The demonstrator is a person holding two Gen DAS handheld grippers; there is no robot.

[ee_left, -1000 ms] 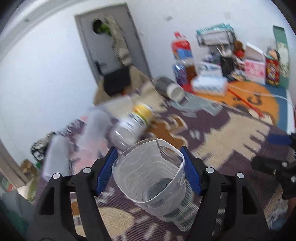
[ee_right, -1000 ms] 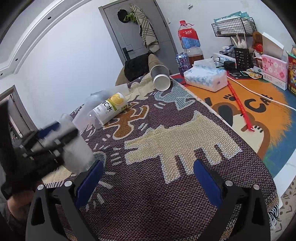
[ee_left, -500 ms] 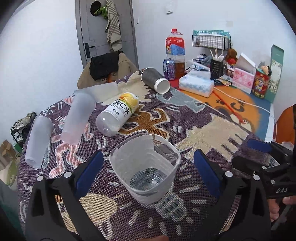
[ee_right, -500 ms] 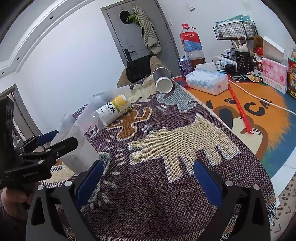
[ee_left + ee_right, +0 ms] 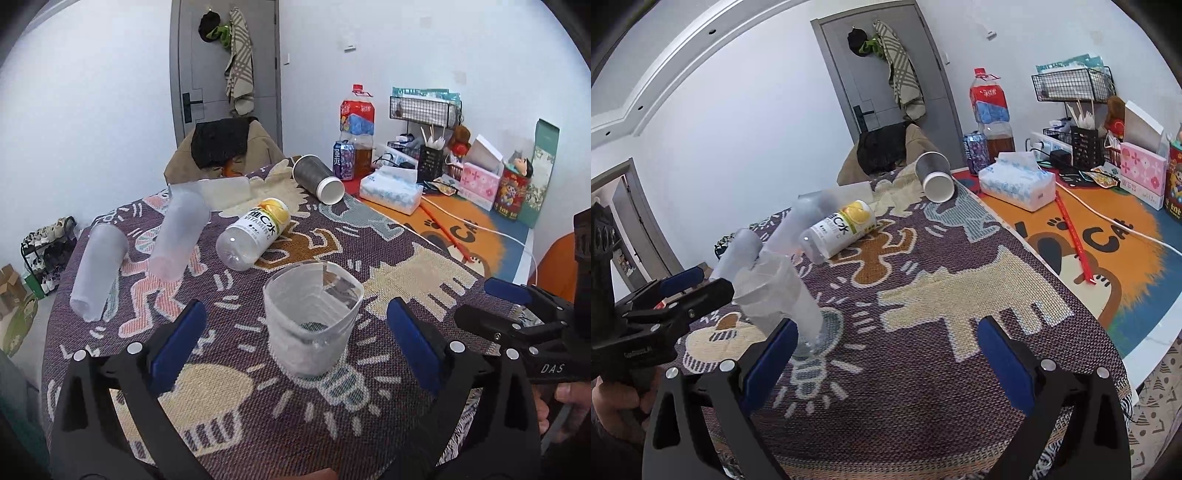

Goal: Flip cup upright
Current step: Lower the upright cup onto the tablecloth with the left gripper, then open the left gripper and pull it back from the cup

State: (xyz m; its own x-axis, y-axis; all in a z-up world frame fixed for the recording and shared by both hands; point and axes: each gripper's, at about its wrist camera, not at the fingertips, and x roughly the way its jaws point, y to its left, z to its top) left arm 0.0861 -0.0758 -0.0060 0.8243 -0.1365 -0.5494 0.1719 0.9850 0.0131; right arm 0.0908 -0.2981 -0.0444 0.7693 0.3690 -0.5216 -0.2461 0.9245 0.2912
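Now, left wrist view: the clear cup (image 5: 312,325) stands upright on the patterned cloth (image 5: 424,266), mouth up, w/ the left gripper (image 5: 295,343) spread wide around it, pads well apart from the cup wall on both sides & touching nothing. That differs from 1 s back, when those pads were squeezing the cup and it sat tilted in the air; half a sec back the jaws were already wide, and since then the gripper has backed off a bit, cup now sitting farther up toward 12 o'clock between the pads. Meaning for the task: the flip looks done for this cup, only retreat left. Other stuff lies on its side: two frosted cups (image 5: 96,273) at approx 10 o'clock, a vitamin bottle (image 5: 255,232) at 11, a grey paper cup (image 5: 317,179) at 12. Right gripper (image 5: 495,306) shows at 3 o'clock. Right wrist view: right gripper (image 5: 886,354) hangs wide, holding nothing, over bare cloth. Clear cup (image 5: 783,295) stands at 9 o'clock, leaning only by lens warp I'd judge, w/ the left gripper (image 5: 683,291) just beside it, no contact visible. Vs 1 s ago the cup was a blur in that gripper's grasp; here it rests on the cloth by itself.
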